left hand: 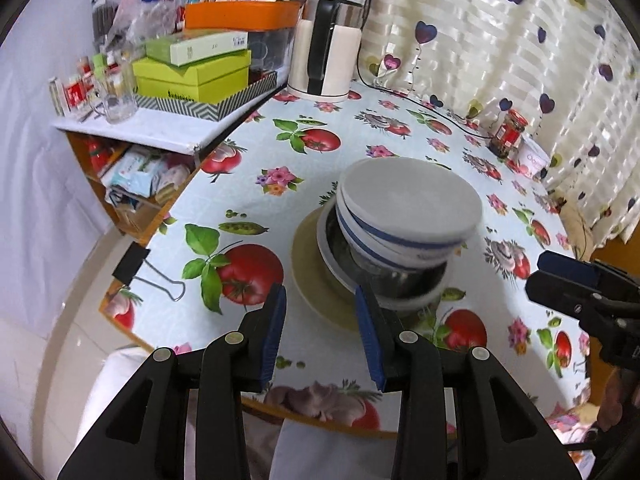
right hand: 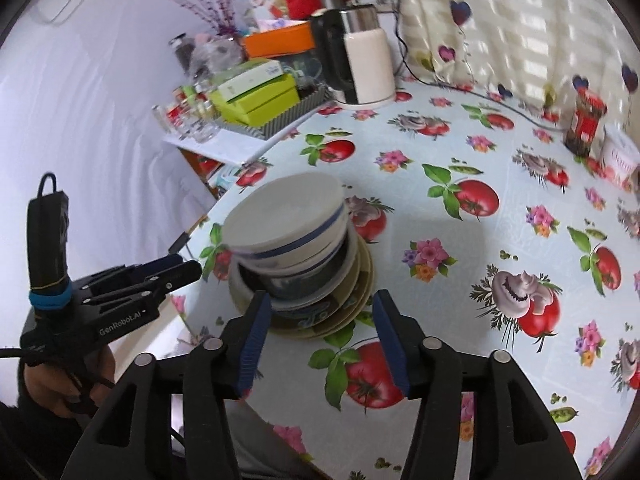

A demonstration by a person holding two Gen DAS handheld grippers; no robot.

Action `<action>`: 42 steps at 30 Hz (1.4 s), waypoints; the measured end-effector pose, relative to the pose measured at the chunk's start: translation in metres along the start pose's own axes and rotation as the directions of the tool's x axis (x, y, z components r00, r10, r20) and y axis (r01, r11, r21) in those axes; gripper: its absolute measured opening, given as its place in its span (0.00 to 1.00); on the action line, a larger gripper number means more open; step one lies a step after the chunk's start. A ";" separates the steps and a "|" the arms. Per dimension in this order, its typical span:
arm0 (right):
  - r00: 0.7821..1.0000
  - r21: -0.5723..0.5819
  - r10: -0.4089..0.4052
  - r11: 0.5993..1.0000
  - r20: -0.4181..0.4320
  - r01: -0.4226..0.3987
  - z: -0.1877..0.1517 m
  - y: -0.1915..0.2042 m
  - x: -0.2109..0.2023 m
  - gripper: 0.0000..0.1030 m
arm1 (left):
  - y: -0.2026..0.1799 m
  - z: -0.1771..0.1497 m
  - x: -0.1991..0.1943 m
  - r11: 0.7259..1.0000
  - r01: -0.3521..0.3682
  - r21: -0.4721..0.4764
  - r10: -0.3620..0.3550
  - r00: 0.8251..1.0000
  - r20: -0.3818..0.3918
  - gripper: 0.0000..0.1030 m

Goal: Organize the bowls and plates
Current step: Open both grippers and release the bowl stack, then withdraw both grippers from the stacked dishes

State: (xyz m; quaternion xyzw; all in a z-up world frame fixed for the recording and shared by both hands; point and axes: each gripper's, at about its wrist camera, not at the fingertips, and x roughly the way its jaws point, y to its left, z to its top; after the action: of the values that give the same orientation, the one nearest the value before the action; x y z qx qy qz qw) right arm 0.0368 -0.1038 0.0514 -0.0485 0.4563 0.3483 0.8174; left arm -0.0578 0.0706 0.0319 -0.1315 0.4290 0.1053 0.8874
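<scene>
A stack of dishes stands on the tomato-print tablecloth [left hand: 248, 184]. Beige plates [left hand: 308, 284] lie at the bottom, then a white plate, a metal bowl [left hand: 400, 280] and blue-striped white bowls [left hand: 384, 236]. A white plate [left hand: 412, 200] rests tilted on top. My left gripper [left hand: 320, 292] is open just short of the stack's near side, nothing between its pads. My right gripper [right hand: 322, 296] is open too, in front of the stack [right hand: 288, 216] and empty. Each gripper shows in the other's view, the right [left hand: 560, 276] at the right edge and the left [right hand: 180, 270] at the left.
A white electric kettle [left hand: 324, 60] stands at the back, its cord running along the curtain. A cluttered shelf with green boxes [left hand: 192, 76] adjoins the table on the left. A red-lidded jar [left hand: 510, 134] and white tub [left hand: 532, 158] sit far right. A binder clip [left hand: 132, 264] grips the table edge.
</scene>
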 end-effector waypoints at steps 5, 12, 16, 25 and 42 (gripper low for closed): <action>1.000 -0.065 -0.017 0.998 -0.003 0.017 -0.012 0.023 -0.003 0.58 | -0.009 -0.007 -0.012 0.999 -0.037 0.039 0.036 0.999 0.026 0.36; 1.000 -0.084 -0.025 0.996 -0.011 0.024 -0.023 0.036 -0.001 0.63 | -0.014 -0.013 -0.018 0.999 -0.023 0.045 0.022 0.999 0.034 0.36; 0.999 -0.093 -0.039 0.995 -0.014 0.037 -0.025 0.039 0.001 0.64 | -0.013 -0.014 -0.014 0.999 -0.011 0.030 0.010 1.000 0.026 0.36; 0.998 -0.100 -0.053 0.994 -0.031 0.049 -0.025 0.039 0.009 0.66 | -0.014 -0.014 -0.009 0.999 -0.016 0.037 0.015 0.999 0.034 0.36; 0.995 -0.105 -0.067 0.993 -0.072 0.059 -0.023 0.037 0.027 0.66 | -0.011 -0.013 0.011 0.999 -0.014 0.040 0.014 1.000 -0.001 0.36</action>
State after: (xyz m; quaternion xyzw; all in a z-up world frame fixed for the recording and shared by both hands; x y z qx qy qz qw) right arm 0.0064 -0.0709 0.0261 -0.1179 0.4664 0.3432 0.8067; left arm -0.0577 0.0570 0.0171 -0.1107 0.4323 0.1028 0.8890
